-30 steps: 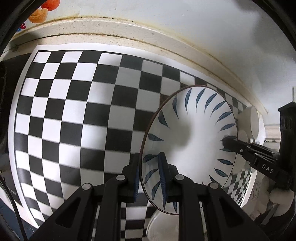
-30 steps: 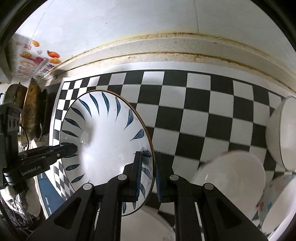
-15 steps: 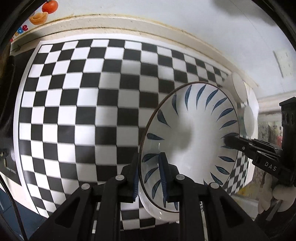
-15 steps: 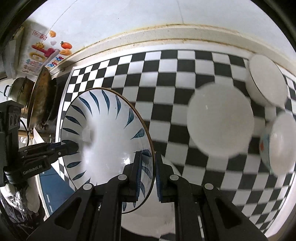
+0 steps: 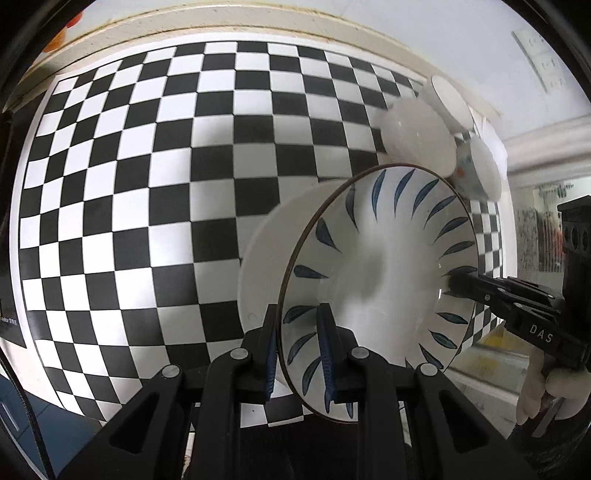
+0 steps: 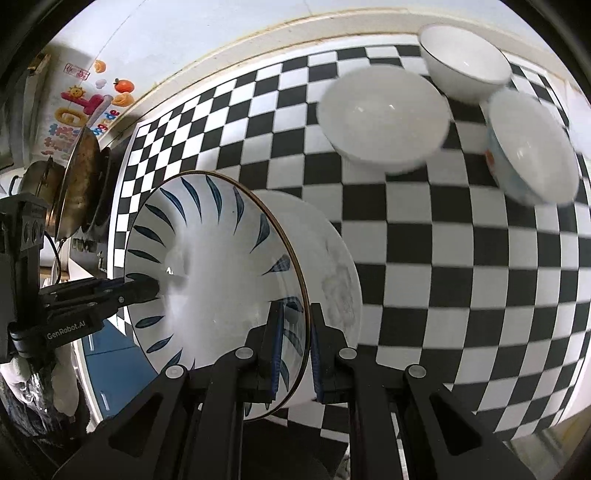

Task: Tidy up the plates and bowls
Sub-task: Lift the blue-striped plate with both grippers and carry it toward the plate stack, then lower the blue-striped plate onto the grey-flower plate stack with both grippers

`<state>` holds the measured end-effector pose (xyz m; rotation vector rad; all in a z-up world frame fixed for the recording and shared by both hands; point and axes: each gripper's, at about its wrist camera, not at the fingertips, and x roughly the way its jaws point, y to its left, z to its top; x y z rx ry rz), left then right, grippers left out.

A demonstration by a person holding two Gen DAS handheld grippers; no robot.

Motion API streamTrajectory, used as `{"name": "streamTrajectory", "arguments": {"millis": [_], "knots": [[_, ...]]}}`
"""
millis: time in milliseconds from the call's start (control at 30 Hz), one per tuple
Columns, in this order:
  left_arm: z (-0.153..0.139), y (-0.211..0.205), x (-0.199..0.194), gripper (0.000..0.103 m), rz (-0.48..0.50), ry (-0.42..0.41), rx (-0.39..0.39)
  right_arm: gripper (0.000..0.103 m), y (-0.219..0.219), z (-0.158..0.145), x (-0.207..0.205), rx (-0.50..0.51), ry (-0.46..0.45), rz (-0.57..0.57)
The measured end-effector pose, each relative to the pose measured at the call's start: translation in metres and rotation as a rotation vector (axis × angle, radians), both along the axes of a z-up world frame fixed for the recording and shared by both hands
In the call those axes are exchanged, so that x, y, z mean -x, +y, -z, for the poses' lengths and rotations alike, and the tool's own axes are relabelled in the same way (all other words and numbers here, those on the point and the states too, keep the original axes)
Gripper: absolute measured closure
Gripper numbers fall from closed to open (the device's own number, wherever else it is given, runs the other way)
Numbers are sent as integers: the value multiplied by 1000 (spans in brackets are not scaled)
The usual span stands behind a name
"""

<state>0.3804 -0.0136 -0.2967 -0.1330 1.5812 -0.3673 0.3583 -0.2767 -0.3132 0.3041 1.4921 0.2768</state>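
Note:
A white plate with blue leaf marks (image 5: 380, 266) is held in the air between both grippers, above the checkered mat. My left gripper (image 5: 297, 350) is shut on its near rim. My right gripper (image 6: 295, 343) is shut on the opposite rim of the same plate (image 6: 214, 273); it also shows in the left wrist view (image 5: 454, 284). A plain white plate (image 6: 332, 266) lies on the mat just behind the held one; it also shows in the left wrist view (image 5: 273, 243). Three bowls sit at the far right: a large white bowl (image 6: 384, 118), a white bowl (image 6: 465, 62), and a patterned bowl (image 6: 528, 147).
The black-and-white checkered mat (image 5: 147, 184) covers the counter up to the beige wall ledge (image 5: 221, 33). A pan and pot (image 6: 74, 184) stand at the left end, beside wall stickers (image 6: 88, 103). The counter's front edge runs below the grippers.
Both grippers have lifted the blue-leaf plate higher and pulled back; more of the mat, the white plate beneath and the three bowls have come into view.

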Motion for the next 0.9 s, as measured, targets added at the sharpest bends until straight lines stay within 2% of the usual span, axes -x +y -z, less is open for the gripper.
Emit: {"name": "streamTrajectory", "arguments": {"millis": [267,600,900], "knots": [[25,-12,-2,82,37,37,-44,88,-10,26,14,-7,35,38],[50,-25,-11,80,60,69,-88,88,-8,55,12,21,79,43],[59,-33,-14,76,56,78,-98,88,-2,58,6,40,82,43]]}}
